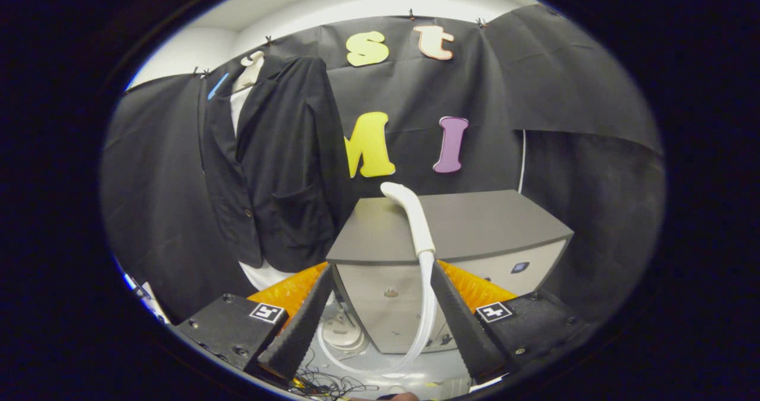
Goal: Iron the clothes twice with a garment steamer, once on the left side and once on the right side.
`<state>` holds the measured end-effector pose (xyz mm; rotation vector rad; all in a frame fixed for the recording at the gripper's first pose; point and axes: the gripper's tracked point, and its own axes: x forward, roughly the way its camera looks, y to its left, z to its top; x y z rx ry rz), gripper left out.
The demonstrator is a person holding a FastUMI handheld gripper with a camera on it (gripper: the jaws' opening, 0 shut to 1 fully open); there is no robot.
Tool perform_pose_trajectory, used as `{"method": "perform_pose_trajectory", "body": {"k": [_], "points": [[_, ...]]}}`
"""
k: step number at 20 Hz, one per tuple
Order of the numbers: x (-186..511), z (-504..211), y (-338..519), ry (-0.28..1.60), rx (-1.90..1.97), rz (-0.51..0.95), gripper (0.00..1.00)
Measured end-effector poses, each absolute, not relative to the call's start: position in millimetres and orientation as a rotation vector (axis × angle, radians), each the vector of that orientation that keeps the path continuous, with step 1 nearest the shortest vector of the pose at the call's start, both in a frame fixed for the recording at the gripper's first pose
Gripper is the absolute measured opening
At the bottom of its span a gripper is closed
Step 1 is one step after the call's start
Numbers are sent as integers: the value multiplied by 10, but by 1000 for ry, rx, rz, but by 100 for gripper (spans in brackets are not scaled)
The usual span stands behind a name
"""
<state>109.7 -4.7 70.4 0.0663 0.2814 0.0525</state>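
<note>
Gripper view: gripper (380,273) was released, fingers spread wide, nothing clamped btwn them. Left finger (300,324) and right finger (460,324) both angled inward toward 12 o'clock.

Steamer head (409,217), white, lay on top of a grey cabinet (475,226), just ahead of the fingertips at 12 o'clock, its nozzle end toward the booth wall. Not touched by either finger. Its clear hose (424,324) dropped from the handle down the cabinet front, passed btwn the fingers nearer the right one, then looped toward 7 o'clock to a white base unit (344,332) on the floor beside the cabinet's lower corner. Base partly hidden by the left finger.

Garment: dark jacket (279,163) over a white shirt (261,273), hung on a pale dress form (252,68) at approx 10 o'clock from the fingertips, well beyond them, against the black cloth wall (564,104). Jacket front faced the camera, one button visible near lower edge; shirt hem showed below the jacket.

Orange surface (291,288) showed behind both fingers at the cabinet's foot. Tangle of thin wires (323,383) on the floor at 6 o'clock.
</note>
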Motion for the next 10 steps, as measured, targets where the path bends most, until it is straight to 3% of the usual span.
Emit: {"method": "perform_pose_trajectory", "body": {"k": [10], "points": [[2178, 697, -515, 526, 68, 141, 100]]}}
